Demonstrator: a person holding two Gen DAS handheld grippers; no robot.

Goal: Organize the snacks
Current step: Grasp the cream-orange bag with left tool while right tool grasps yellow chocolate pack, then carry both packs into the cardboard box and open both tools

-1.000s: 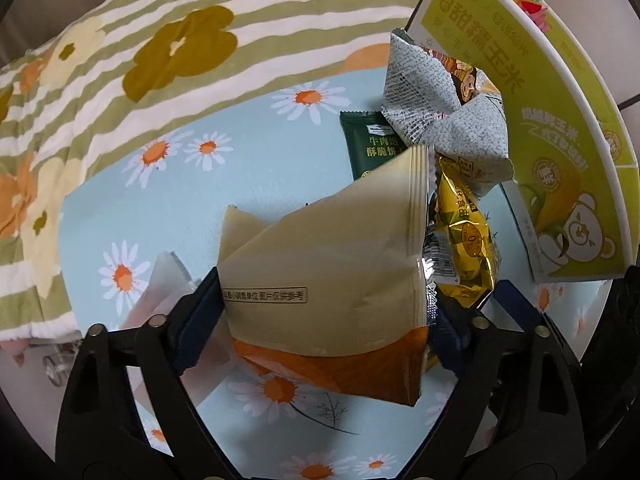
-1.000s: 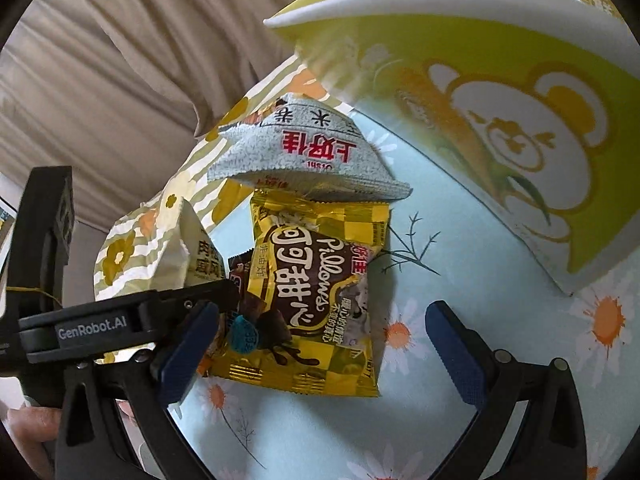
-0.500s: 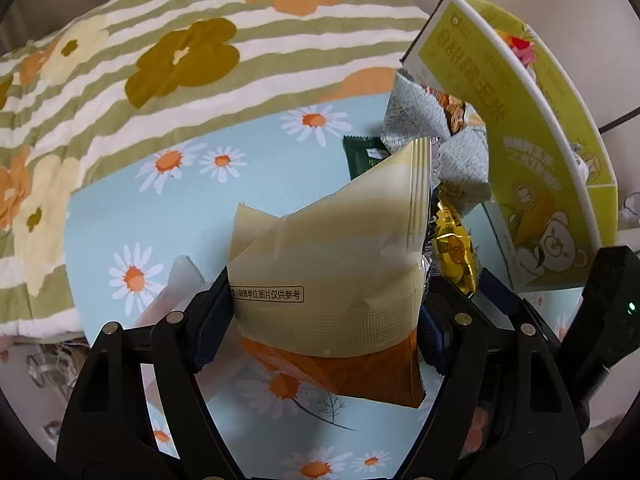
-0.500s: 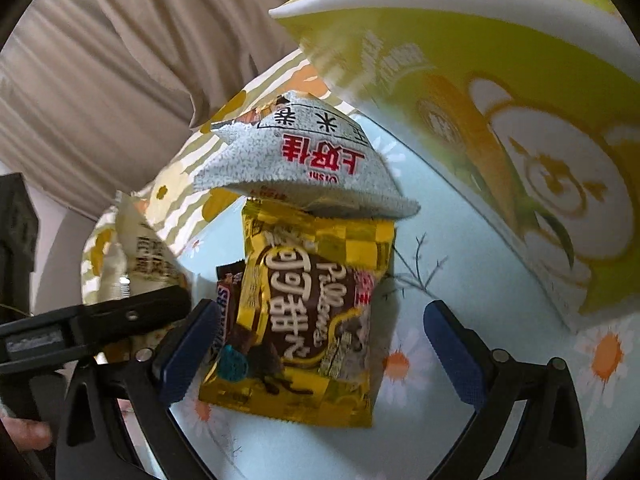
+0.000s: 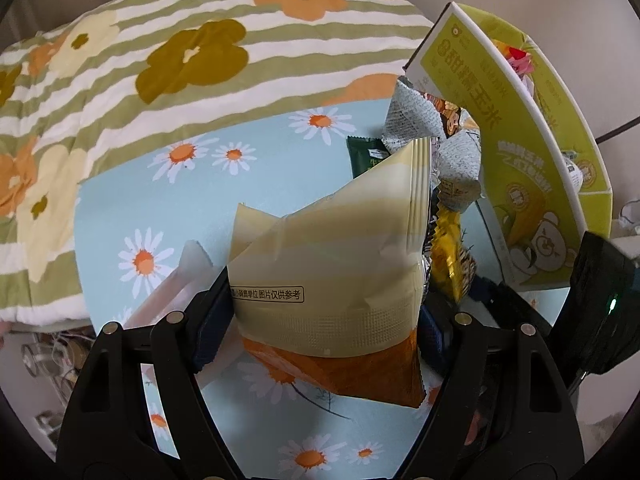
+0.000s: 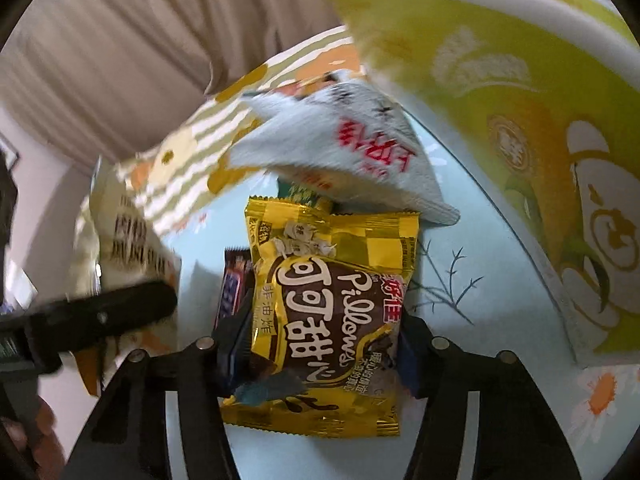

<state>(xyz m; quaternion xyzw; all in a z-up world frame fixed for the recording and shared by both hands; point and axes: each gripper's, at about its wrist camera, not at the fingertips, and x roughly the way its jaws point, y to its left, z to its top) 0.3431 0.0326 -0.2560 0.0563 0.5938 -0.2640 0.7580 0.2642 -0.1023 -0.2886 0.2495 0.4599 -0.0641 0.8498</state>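
Snacks under inspection: a yellow pillow-snack packet [image 6: 326,312] lies on the daisy-print cloth [image 5: 160,216], just beside the yellow-green carton [image 6: 520,160] that already holds other items. The right gripper [image 6: 316,344] has just been closing; its jaws now press both side edges of this packet, low on its body. A grey-white packet [image 6: 340,152] overlaps the yellow one's top edge, and a dark bar [image 6: 232,284] lies against its left side.

The left gripper [image 5: 324,316] is clamped on a cream-and-orange packet [image 5: 332,280], held off the cloth near the pile. A dark green packet [image 5: 366,156] sits behind it, partly covered.

Risks, as judged:
- The grip on the yellow packet is on puffed film; it could slip or twist out on lifting.
- The grey-white packet resting on its top may be dragged or tipped as it comes away.
- The left pad stands close to the dark bar and may catch it.
- Both grippers work close together beside the carton; a clash of tools or a knock to the carton wall is possible.
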